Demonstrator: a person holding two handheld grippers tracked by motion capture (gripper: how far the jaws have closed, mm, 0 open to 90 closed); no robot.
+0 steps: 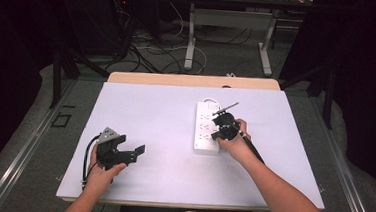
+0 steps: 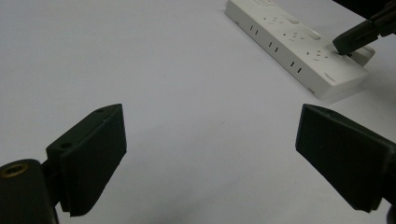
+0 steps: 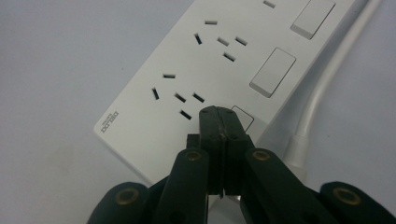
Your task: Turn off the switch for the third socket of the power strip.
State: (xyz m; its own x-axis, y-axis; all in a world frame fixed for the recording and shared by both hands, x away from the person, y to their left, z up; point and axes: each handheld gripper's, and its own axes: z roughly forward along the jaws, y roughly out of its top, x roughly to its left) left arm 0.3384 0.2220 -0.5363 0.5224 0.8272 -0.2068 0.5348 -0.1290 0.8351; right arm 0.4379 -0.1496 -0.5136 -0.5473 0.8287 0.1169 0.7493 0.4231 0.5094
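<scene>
White power strip (image 1: 206, 127) on the pale lilac-white table cover (image 1: 154, 128), its sockets showing as small dark slots, with a white cable (image 3: 322, 88) beside it. Both grippers are black: the left gripper (image 1: 131, 151) topped with a grey plate, the right gripper (image 3: 218, 116) with brass-coloured screws. Far edge of the table is light wood (image 1: 193, 80).
</scene>
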